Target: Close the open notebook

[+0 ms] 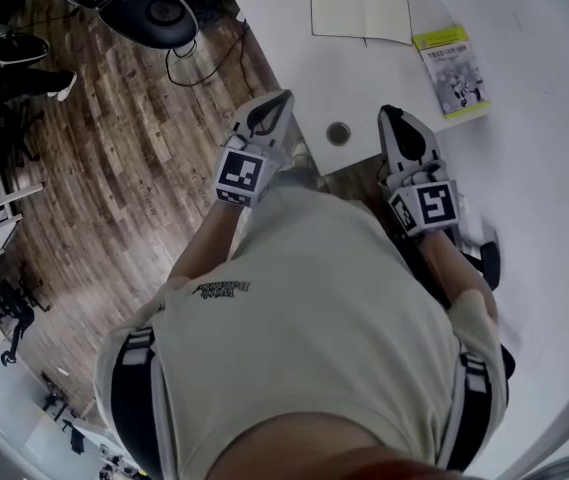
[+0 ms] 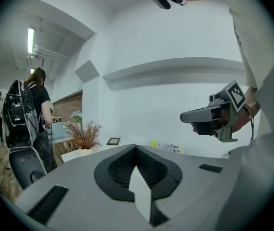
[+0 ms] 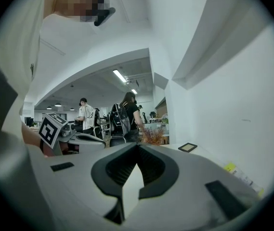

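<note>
White table (image 1: 364, 88), open notebook (image 1: 361, 10) lying flat, left tool (image 1: 280, 99) and right tool (image 1: 391, 115) both clenched, empty

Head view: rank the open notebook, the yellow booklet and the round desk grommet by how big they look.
Largest to smallest:
1. open notebook
2. yellow booklet
3. round desk grommet, clearly the smallest

You've got your left gripper (image 1: 280, 100) and right gripper (image 1: 391, 116) side by side out front, pointing forward, jaws closed on both.
</note>
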